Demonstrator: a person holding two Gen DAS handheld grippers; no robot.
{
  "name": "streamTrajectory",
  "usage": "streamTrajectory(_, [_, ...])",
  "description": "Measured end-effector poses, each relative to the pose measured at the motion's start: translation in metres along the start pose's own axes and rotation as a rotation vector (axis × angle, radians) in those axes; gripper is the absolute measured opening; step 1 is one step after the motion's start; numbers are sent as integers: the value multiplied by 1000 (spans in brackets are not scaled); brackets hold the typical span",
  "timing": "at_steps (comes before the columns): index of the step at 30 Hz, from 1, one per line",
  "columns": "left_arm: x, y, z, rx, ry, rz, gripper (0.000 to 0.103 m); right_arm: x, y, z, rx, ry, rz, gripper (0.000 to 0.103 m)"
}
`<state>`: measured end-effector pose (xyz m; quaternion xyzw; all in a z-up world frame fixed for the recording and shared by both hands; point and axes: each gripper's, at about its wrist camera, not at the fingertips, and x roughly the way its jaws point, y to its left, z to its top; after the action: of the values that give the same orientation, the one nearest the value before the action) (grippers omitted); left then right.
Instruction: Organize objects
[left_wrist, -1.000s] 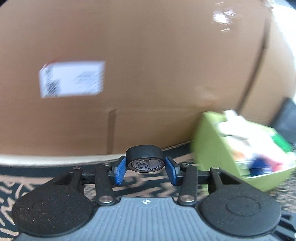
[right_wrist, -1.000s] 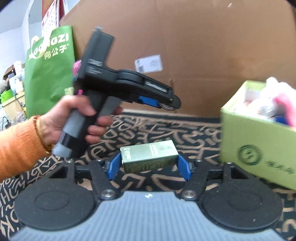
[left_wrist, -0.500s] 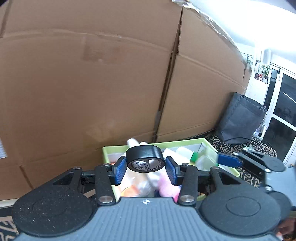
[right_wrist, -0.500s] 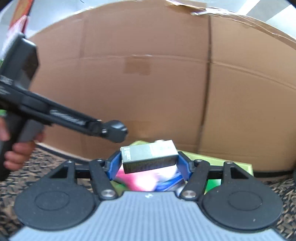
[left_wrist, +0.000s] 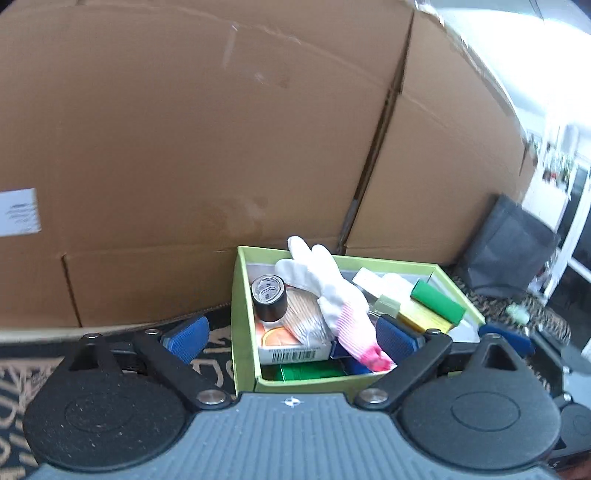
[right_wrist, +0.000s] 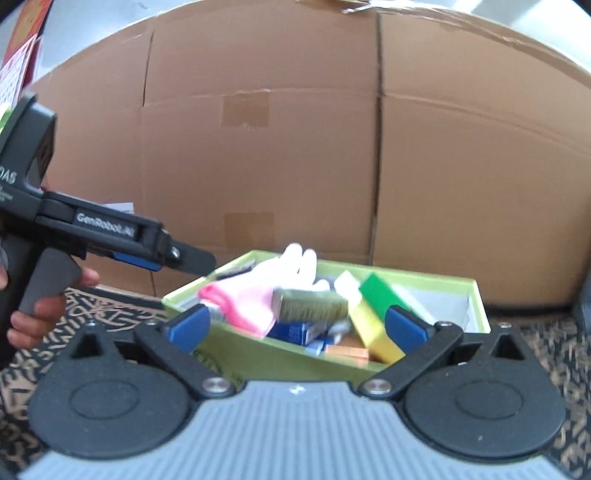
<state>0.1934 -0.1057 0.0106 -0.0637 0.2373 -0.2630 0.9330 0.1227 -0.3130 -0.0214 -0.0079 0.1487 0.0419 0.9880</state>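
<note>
Both jaws have just been opening and are standing spread, empty; tape (left_wrist: 268, 298) and box (right_wrist: 310, 305) are dropping at twelve o'clock into the bin (left_wrist: 243, 317).

Black tape roll (left_wrist: 268, 298), olive box (right_wrist: 309, 304), in green bin (left_wrist: 243, 332)

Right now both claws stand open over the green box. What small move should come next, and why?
Probably draw both claws back from the green box. The left claw and right claw have just been opening and grip nothing. The black tape roll already sits inside the box, and the olive carton is blurred over the contents, seemingly dropping in.
</note>
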Motion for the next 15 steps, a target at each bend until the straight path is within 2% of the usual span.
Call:
streamTrajectory(4, [-28, -7, -3, -72, -46, 21, 101, -29, -1, 8, 95, 95, -114, 103])
streamTrajectory(6, [-40, -18, -5, -79, -61, 60, 103, -44, -5, 8, 144, 109, -155, 103])
streamTrajectory(9, [-59, -34, -10, -55, -59, 122, 103, -66, -8, 8, 203, 152, -204, 103])
streamTrajectory(15, [-84, -69, -41, 76, 21, 214, 103, -94, 1, -8, 224, 203, -320, 103])
